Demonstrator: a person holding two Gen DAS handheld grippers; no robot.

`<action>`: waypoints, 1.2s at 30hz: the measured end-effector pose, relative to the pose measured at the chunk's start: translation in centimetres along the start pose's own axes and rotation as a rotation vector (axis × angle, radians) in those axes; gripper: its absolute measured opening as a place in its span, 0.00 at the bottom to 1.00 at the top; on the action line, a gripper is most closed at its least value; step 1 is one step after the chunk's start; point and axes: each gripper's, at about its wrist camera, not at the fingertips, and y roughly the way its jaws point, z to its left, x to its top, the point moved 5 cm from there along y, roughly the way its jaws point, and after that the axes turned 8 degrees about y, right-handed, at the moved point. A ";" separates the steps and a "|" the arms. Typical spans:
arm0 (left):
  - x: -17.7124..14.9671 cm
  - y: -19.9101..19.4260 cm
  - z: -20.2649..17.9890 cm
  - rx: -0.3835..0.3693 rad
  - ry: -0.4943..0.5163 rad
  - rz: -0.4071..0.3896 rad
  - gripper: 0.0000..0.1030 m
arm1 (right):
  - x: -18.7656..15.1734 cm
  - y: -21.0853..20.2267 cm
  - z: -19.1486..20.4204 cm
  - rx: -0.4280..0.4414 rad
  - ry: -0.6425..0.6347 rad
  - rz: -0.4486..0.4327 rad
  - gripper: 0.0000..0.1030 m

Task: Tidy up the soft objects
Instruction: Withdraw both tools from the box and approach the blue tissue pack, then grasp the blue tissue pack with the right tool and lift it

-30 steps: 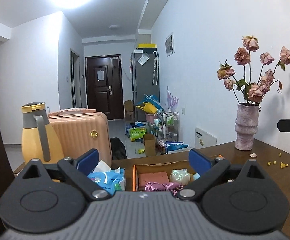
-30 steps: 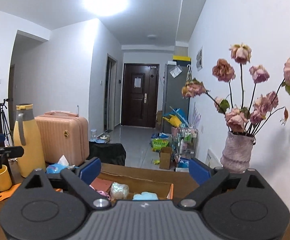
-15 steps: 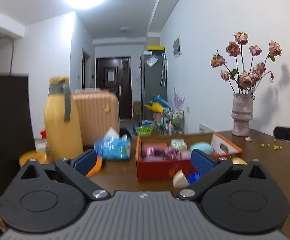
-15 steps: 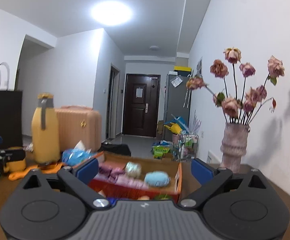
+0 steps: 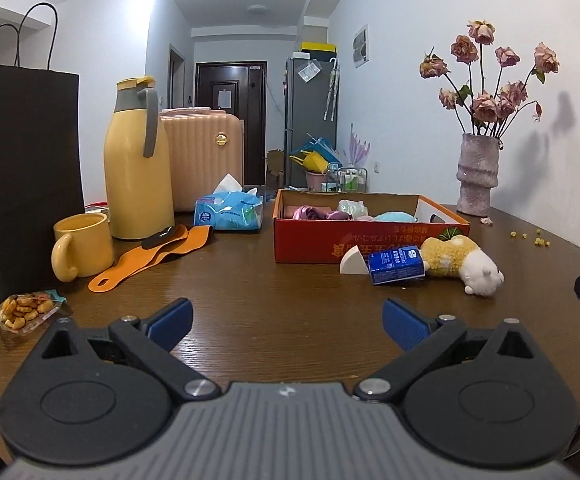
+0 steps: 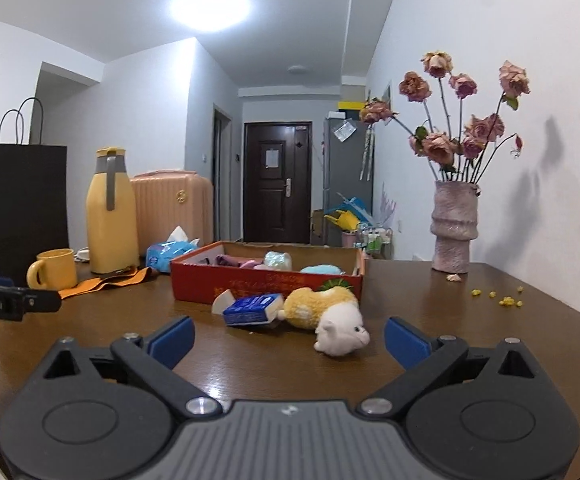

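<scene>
One brown wooden table [image 5: 282, 280] carries everything. One black paper bag [image 5: 26, 168] stands at its left edge, two handles, cut off at the frame's left side. One peach suitcase [image 5: 206, 156] stands behind the table, lower part hidden. One yellow jug [image 5: 136, 168] with grey handle, upright, beside the bag. One vase [image 5: 476, 176] of dried pink roses, far right corner by the wall.

One red cardboard box [image 5: 354, 240], open top, mid-table. Soft things inside: a pink-purple cloth, a pale wrapped bundle, a light blue round piece; count uncertain, since the box wall hides their lower parts.

One plush toy [image 6: 326, 312], yellow body and white head, lies on its side just in front of the box, head nearest the right gripper. One blue carton [image 6: 252, 310] lies touching the toy's tail end. One white wedge [image 5: 352, 265] beside the carton, partly hidden; identity unclear.

One yellow mug [image 5: 82, 246], one tissue pack [image 5: 228, 212], one orange strap [image 5: 150, 254] with a black patch, one snack packet [image 5: 24, 310], several yellow crumbs [image 6: 498, 298] scattered near the vase.

Left gripper [image 5: 286, 320]: jaws spread wide, nothing between, low over bare table. Right gripper [image 6: 288, 338]: jaws spread wide, empty, plush toy's head just ahead between the finger lines, not touched.
</scene>
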 end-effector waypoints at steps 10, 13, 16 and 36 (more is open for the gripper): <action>0.4 4.4 -1.3 -0.046 0.001 0.066 1.00 | 0.0 4.0 -0.8 0.023 0.061 0.077 0.92; 1.4 7.3 -2.0 -0.102 -0.017 0.089 1.00 | 0.3 7.0 -1.3 0.039 0.111 0.144 0.85; 2.6 11.4 -2.9 -0.152 -0.036 0.123 0.94 | 0.6 10.8 -2.1 0.051 0.182 0.203 0.77; 3.4 25.6 -5.2 -0.470 -0.262 0.330 0.18 | 0.1 27.3 -0.5 0.146 0.283 0.391 0.13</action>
